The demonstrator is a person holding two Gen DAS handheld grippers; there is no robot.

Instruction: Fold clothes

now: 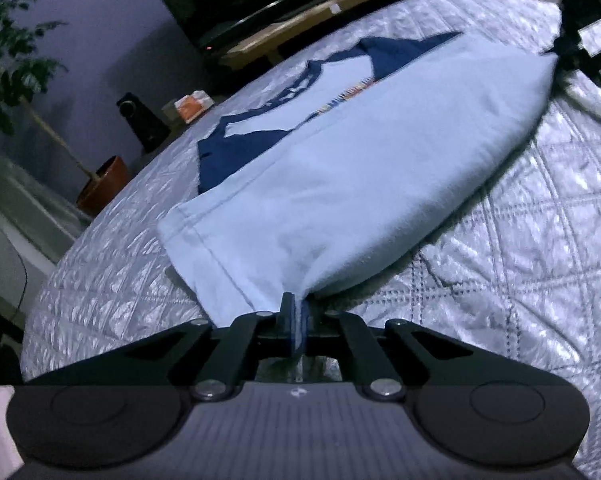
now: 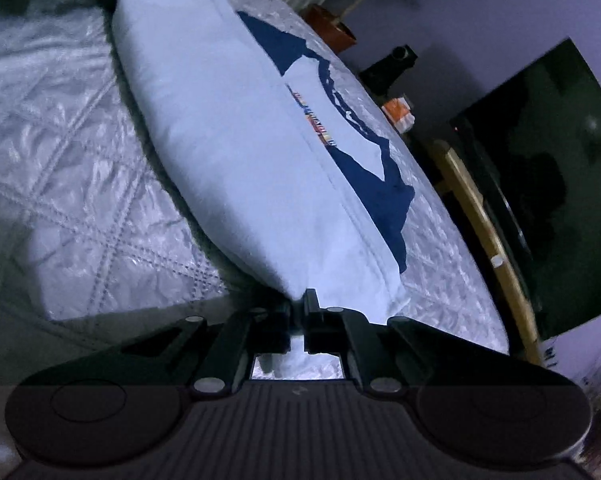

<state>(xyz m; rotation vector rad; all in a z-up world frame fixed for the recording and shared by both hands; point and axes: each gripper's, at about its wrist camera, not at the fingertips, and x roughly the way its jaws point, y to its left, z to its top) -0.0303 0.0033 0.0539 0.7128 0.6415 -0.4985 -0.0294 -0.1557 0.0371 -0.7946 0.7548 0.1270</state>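
A light blue shirt (image 1: 340, 152) with dark blue panels and a coloured print lies on a quilted silver bedspread (image 1: 520, 220). Its near part is lifted off the bed in a taut fold stretched between the two grippers. My left gripper (image 1: 296, 308) is shut on one corner of that fold. In the right wrist view the same shirt (image 2: 236, 140) runs away from my right gripper (image 2: 300, 300), which is shut on the opposite corner. The other gripper shows as a dark shape at the far end of the fold in each view.
Beyond the bed stand a dark television (image 2: 548, 184) on a wooden stand (image 1: 320, 12), a black speaker (image 1: 140, 120), an orange box (image 1: 192, 106) and a potted plant in a brown pot (image 1: 104, 184). The bedspread (image 2: 60, 140) stretches wide beside the shirt.
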